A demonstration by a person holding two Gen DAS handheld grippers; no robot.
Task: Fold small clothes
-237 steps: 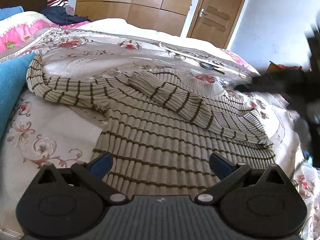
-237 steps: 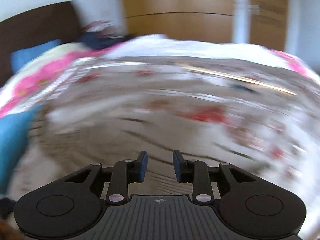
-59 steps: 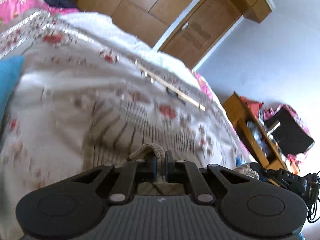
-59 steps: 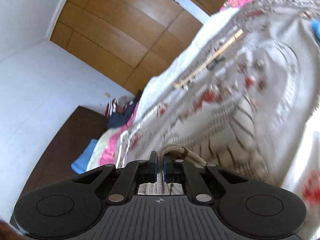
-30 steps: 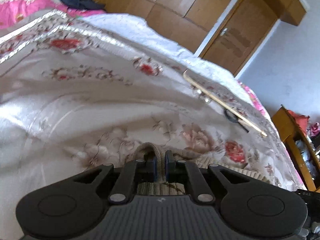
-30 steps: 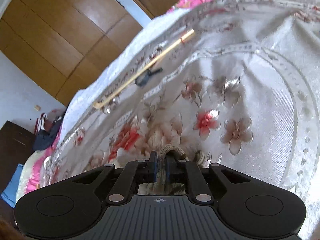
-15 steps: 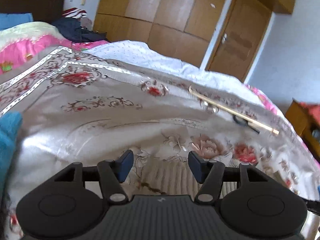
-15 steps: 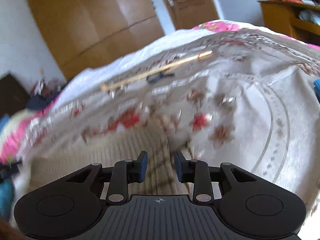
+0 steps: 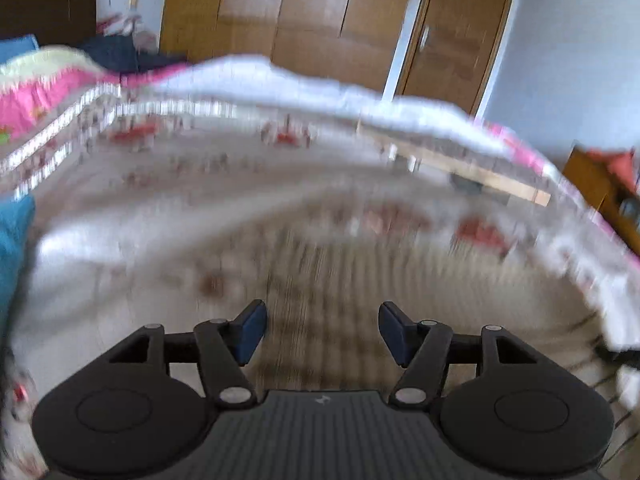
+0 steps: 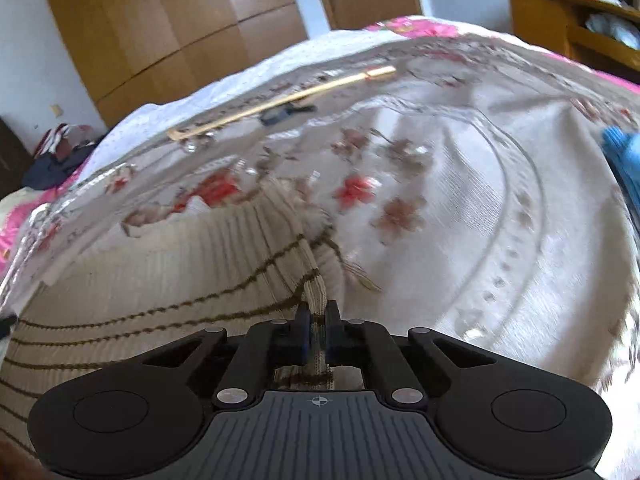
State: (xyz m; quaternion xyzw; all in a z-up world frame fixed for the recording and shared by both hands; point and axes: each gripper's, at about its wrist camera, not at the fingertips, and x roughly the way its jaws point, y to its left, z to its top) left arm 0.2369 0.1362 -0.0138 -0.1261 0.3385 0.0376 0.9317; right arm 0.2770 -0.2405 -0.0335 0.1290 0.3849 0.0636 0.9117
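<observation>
A beige ribbed sweater (image 10: 180, 272) with thin brown stripes lies folded on the flowered bed cover (image 10: 460, 220). My right gripper (image 10: 318, 316) is shut on a strip of the sweater's right edge, which stands up between the pads. The left wrist view is smeared by motion. In it the sweater (image 9: 320, 264) lies below and ahead of my left gripper (image 9: 321, 320), whose jaws are opening wide, with nothing between the blue pads.
A long wooden stick (image 10: 280, 100) with a dark object (image 10: 286, 114) beside it lies at the bed's far side. Blue cloth (image 10: 624, 156) shows at the right edge and blue cloth (image 9: 12, 248) at the left. A wardrobe (image 9: 300, 20) and wooden shelf (image 10: 568, 28) stand beyond.
My left gripper let go of the sweater fold and opened wide. My right gripper released its fold, opened briefly, then shut on the sweater's right edge. Both views rolled level.
</observation>
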